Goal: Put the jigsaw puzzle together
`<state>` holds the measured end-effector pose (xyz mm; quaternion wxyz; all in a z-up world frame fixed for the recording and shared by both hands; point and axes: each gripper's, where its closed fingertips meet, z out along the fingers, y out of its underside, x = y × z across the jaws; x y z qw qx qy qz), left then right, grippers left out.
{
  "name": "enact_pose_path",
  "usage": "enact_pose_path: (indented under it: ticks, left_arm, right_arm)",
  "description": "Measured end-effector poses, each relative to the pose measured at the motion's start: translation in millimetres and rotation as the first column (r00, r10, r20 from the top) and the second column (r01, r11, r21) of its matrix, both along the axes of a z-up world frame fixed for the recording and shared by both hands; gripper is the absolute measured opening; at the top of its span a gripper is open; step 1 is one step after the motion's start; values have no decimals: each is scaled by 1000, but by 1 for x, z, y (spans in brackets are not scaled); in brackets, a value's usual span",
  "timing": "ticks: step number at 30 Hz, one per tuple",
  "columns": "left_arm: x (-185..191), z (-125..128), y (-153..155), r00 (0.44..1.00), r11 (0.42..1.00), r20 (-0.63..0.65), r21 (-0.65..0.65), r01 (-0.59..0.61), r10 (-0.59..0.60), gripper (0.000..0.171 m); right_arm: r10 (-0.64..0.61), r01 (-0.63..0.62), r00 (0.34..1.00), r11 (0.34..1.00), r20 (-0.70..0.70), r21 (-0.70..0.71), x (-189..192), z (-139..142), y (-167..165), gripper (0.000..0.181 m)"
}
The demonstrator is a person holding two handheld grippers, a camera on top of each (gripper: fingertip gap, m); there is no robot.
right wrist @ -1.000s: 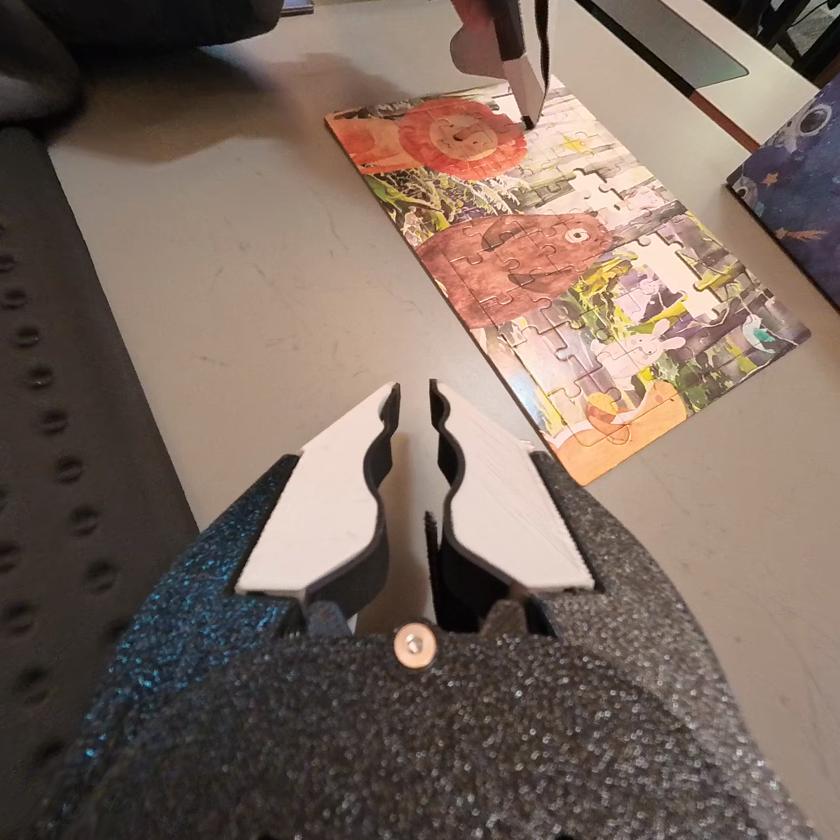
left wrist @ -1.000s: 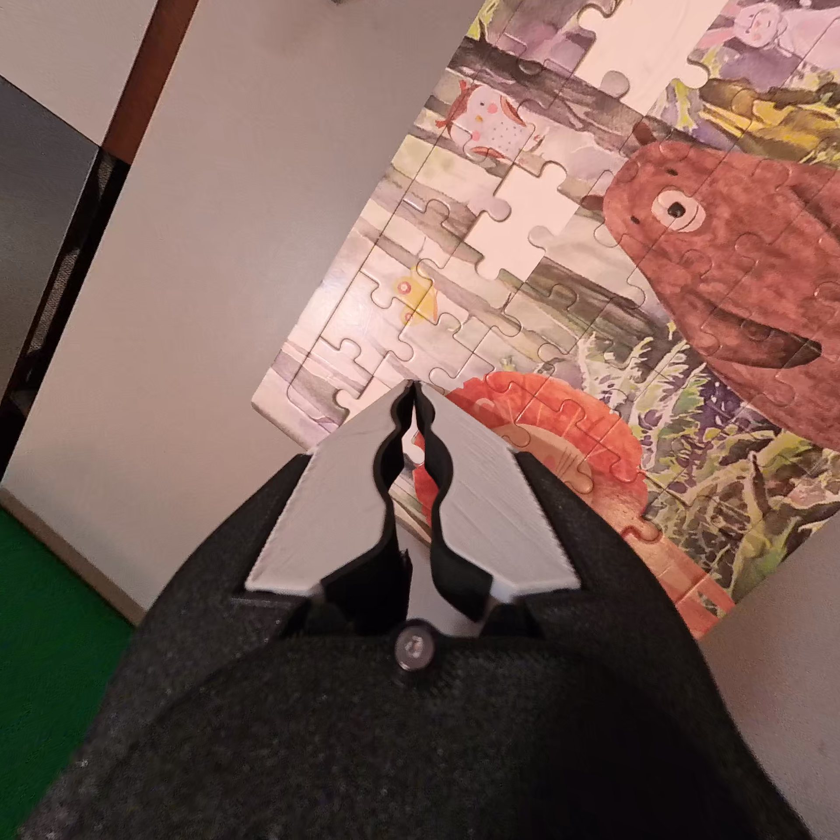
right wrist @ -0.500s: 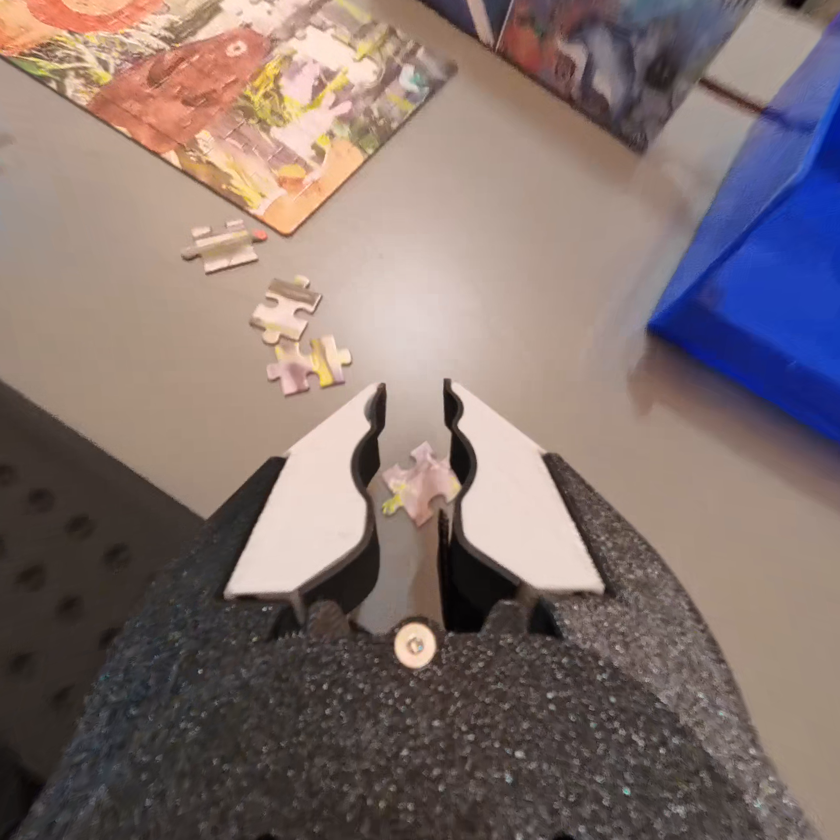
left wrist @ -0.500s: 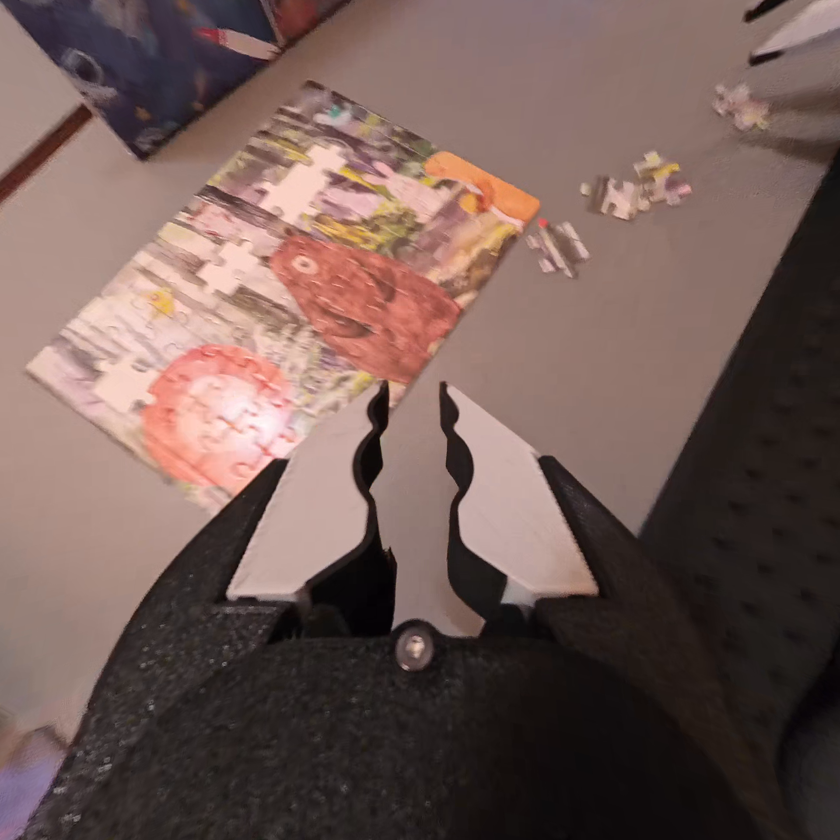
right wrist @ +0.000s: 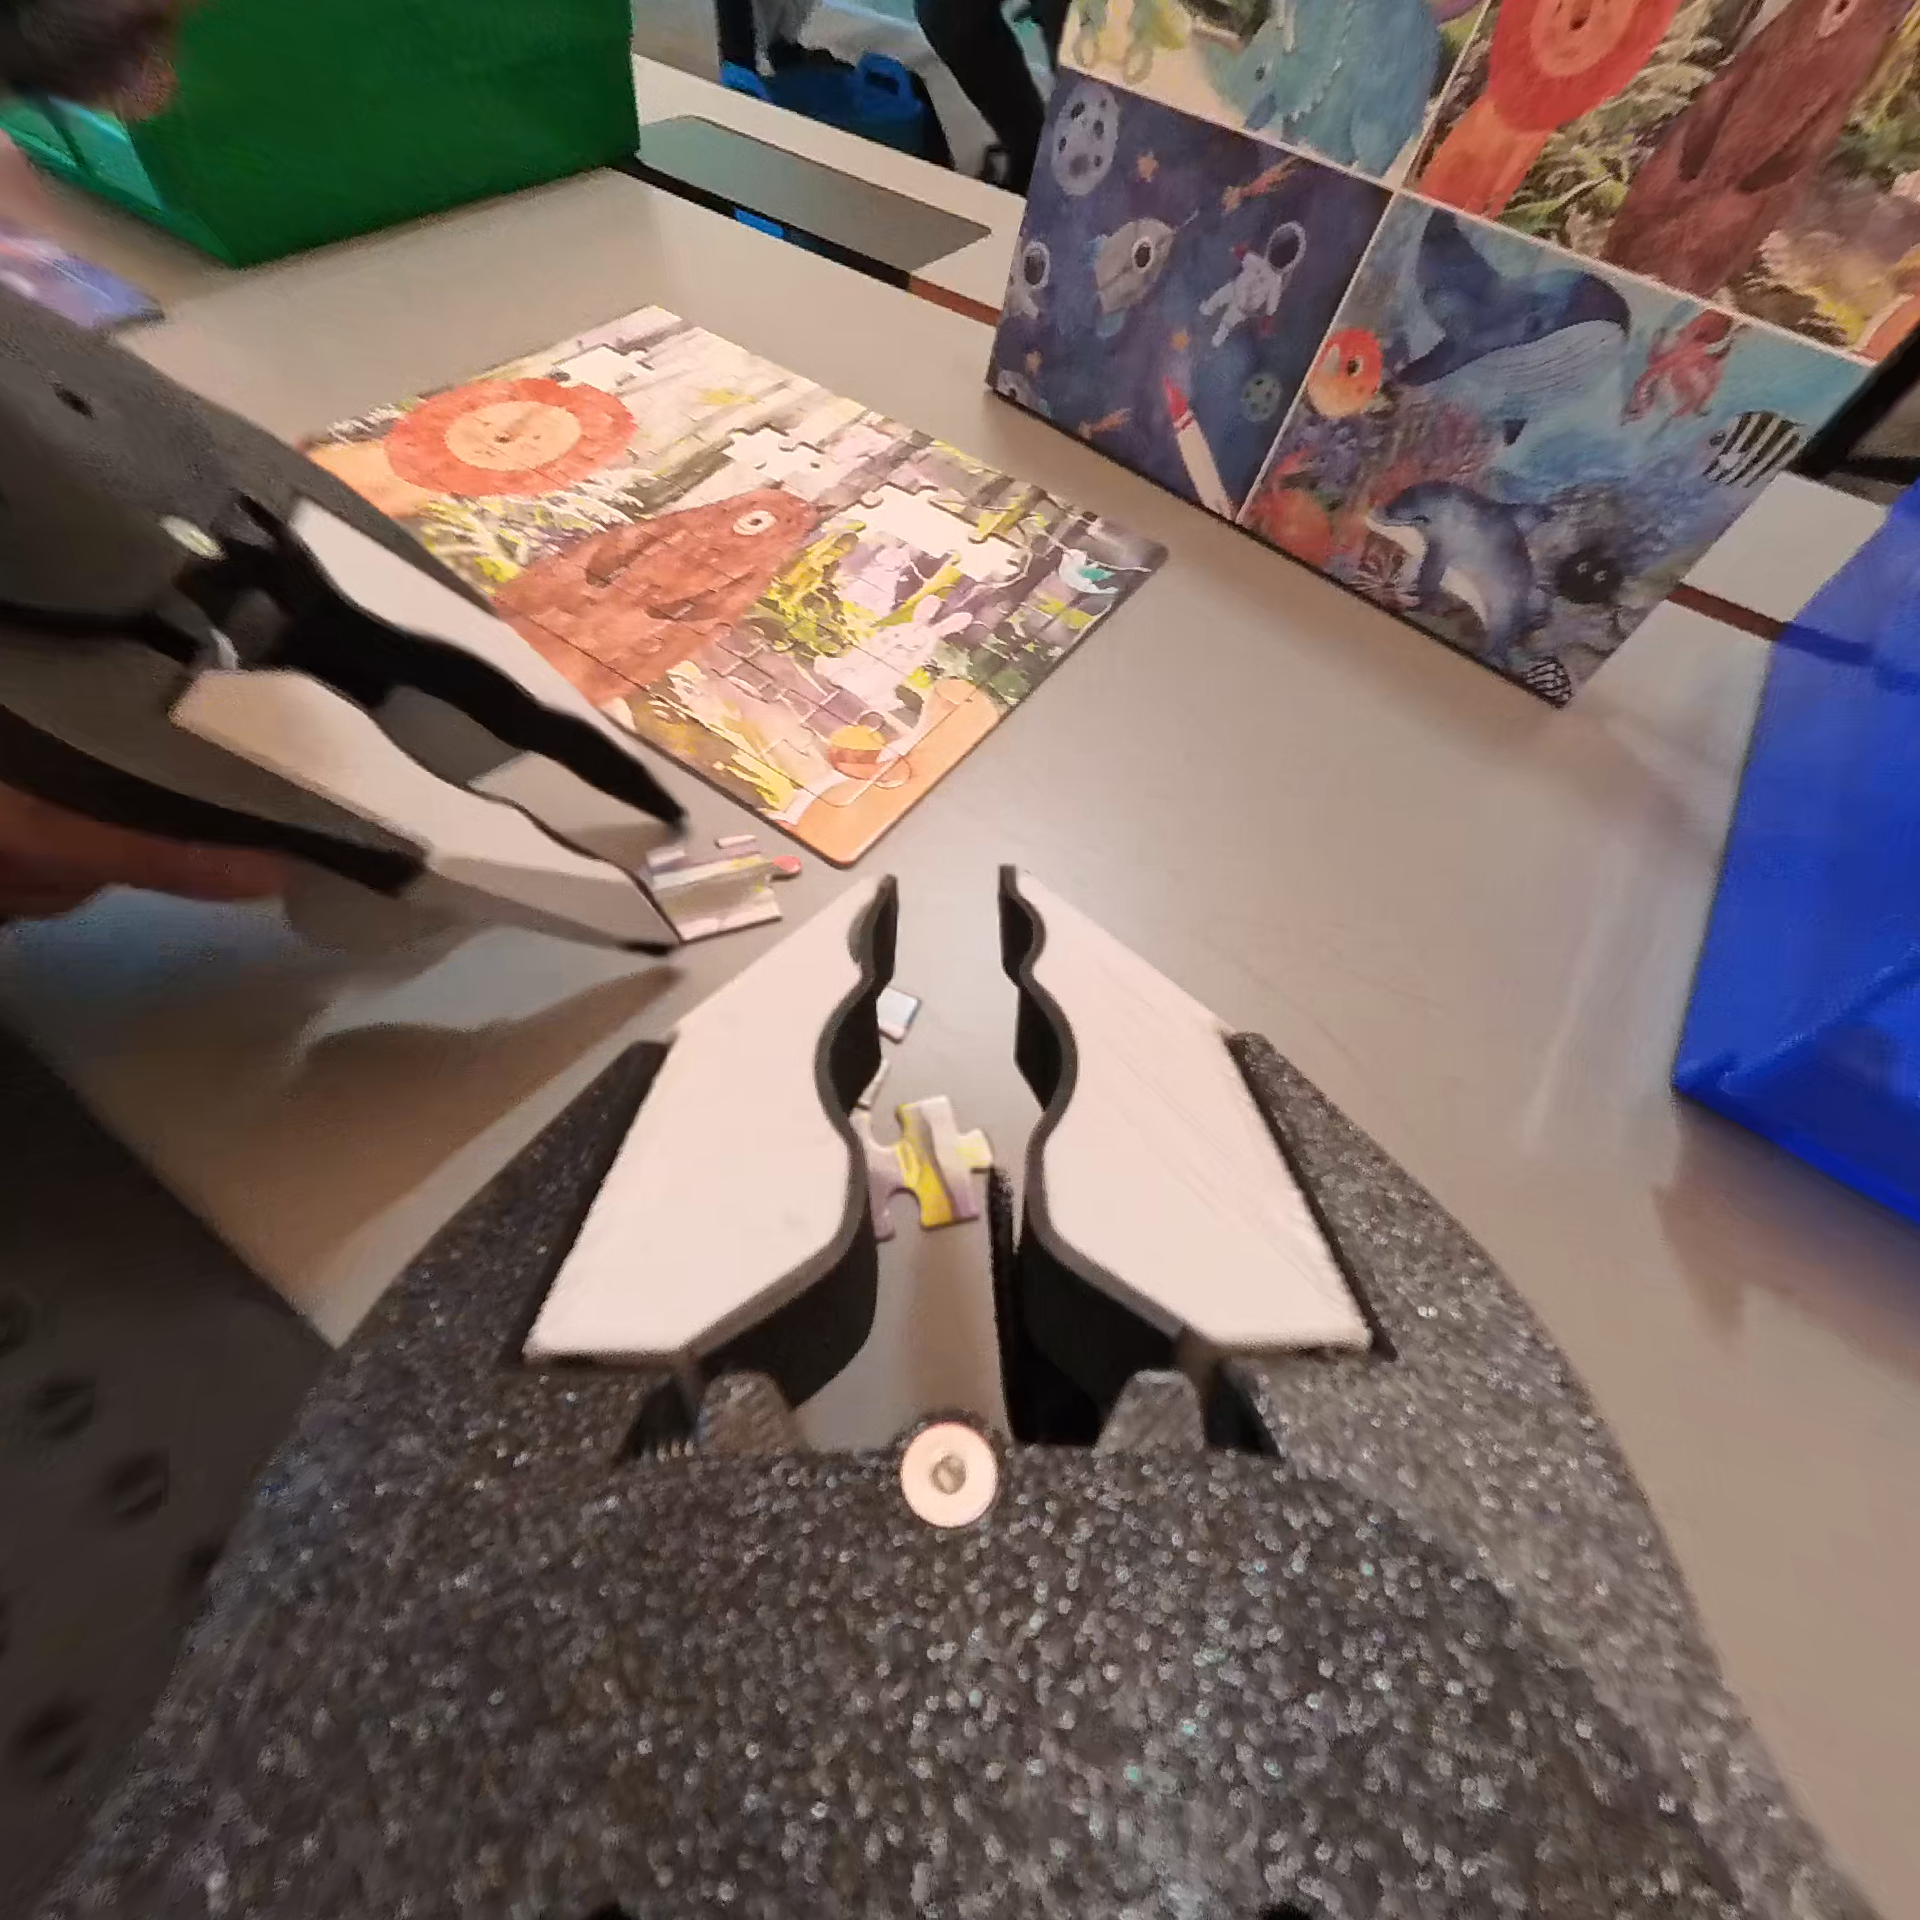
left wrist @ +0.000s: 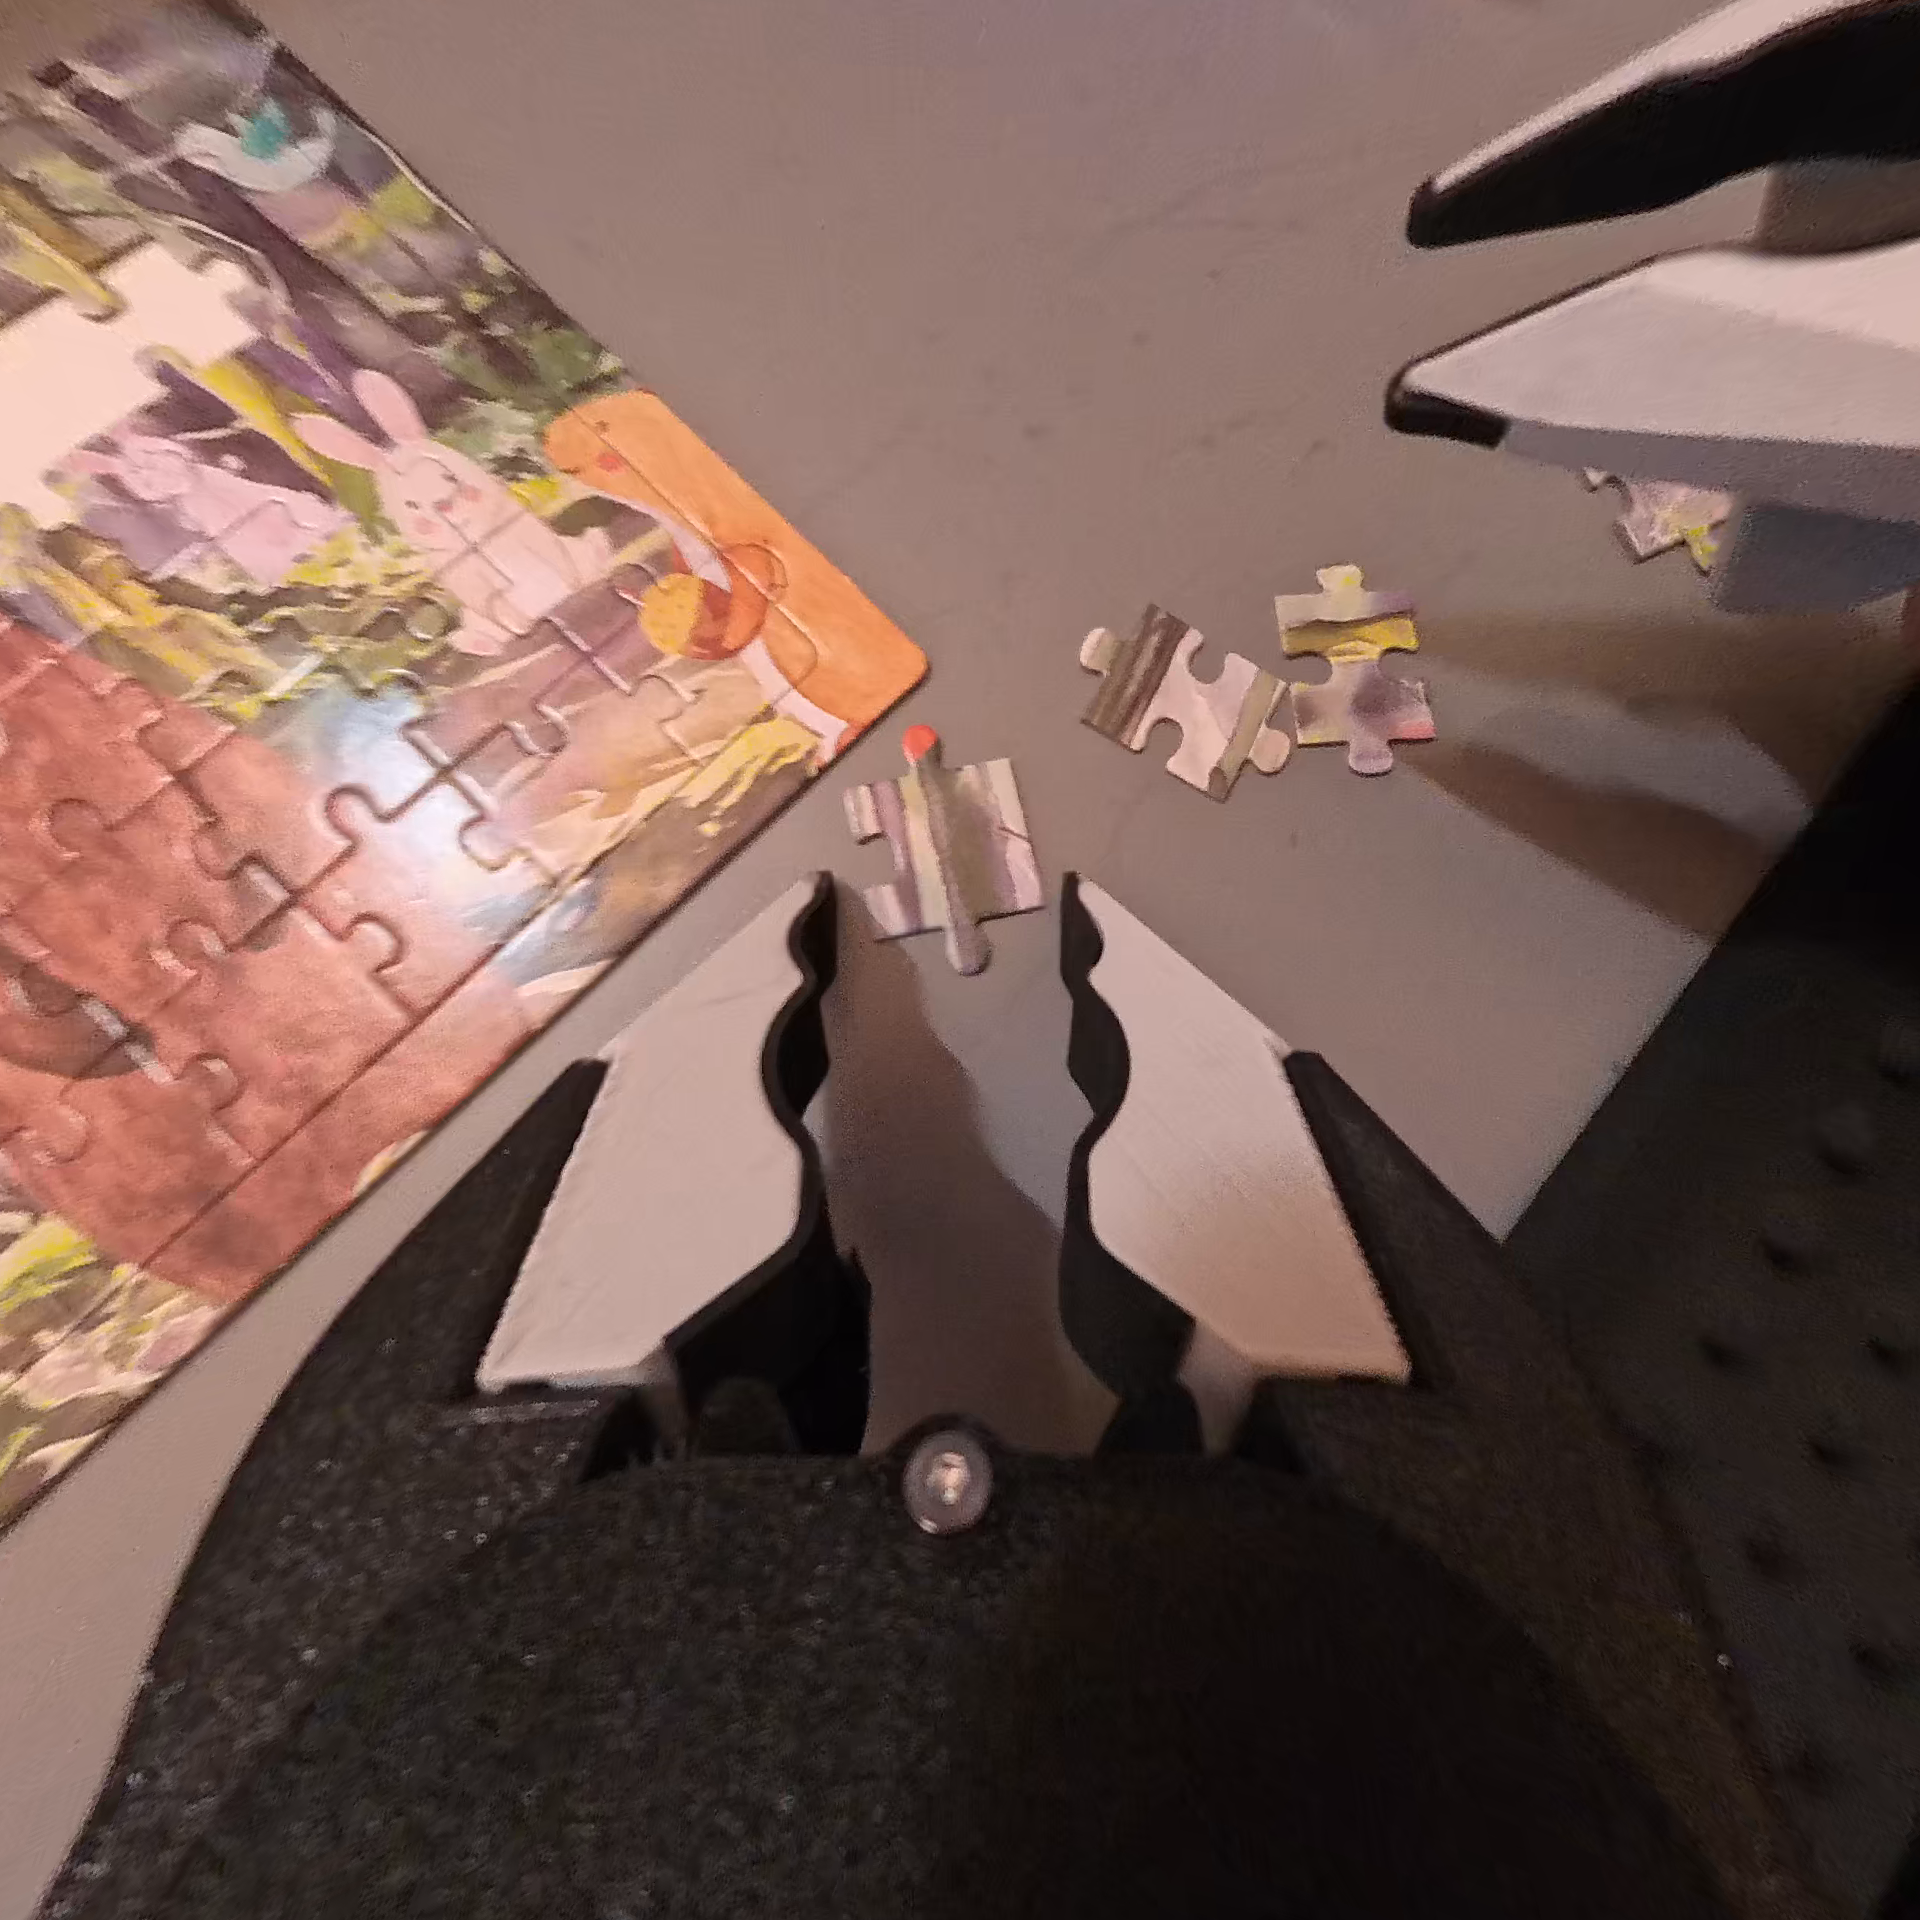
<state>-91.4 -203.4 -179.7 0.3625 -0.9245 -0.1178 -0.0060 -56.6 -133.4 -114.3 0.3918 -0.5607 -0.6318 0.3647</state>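
The mostly assembled jigsaw puzzle [left wrist: 416, 644] lies on the grey table, with white gaps showing; it also shows in the right wrist view [right wrist: 727, 561]. My left gripper [left wrist: 948, 891] is open, low over the table, its tips on either side of a loose grey-striped piece with a red tab [left wrist: 948, 862]. Two more loose pieces [left wrist: 1184, 701] [left wrist: 1351, 665] lie just beyond. My right gripper [right wrist: 948, 883] is open and empty, hovering over a yellow-and-purple piece [right wrist: 930, 1153]. It shows at the upper right of the left wrist view [left wrist: 1413, 317], above a fourth piece [left wrist: 1662, 520].
A picture-covered puzzle box [right wrist: 1455, 364] stands behind the puzzle. A blue bin [right wrist: 1818, 883] is at the right and a green bin [right wrist: 364, 104] at the far left. A black perforated mat [left wrist: 1714, 1299] borders the table on the near side. Left tips and right tips are each some 8 centimeters from the yellow-and-purple piece [right wrist: 930, 1153]. The left camera catches it too, in the left wrist view [left wrist: 1343, 633]. The left tips stand about 9 centimeters off the mostly assembled jigsaw puzzle [left wrist: 416, 644]. It turns up in the right wrist view [right wrist: 820, 641] as well.
My left gripper left the puzzle's corner, swung over to the loose pieces and opened wider around the red-tabbed piece. My right gripper moved over the loose pieces and stays open.
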Motion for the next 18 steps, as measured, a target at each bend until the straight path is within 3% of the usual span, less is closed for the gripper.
enact_pose_path:
  ticks: [6, 7, 11, 13, 15, 18]
  left_arm:
    - [4, -4, 5, 998, 1000, -63, -27, 5, -7, 35]
    - [4, -4, 2, 998, 999, -62, -36, 27, -29, 28]
    - [1, -4, -20, 970, 971, -90, -102, 217, -226, 27]
    - [-7, 2, -37, 922, 933, -168, -152, 327, -350, 27]
    - [-12, 20, -50, 839, 881, -268, -170, 442, -473, 27]
    - [-11, 57, -65, 657, 774, -431, -189, 604, -618, 27]
  right_arm:
    - [57, -58, 998, 996, -20, -63, 1, 3, -7, 20]
    - [68, -69, 997, 996, -18, -59, 1, 3, -10, 20]
    - [105, -105, 995, 994, 1, -31, 1, -1, -17, 20]
    - [127, -126, 992, 992, 3, -21, 1, -1, -22, 20]
    - [200, -200, 980, 978, -5, -65, -3, 0, -37, 20]
    - [403, -387, 915, 855, -29, -346, -13, 14, -82, 33]
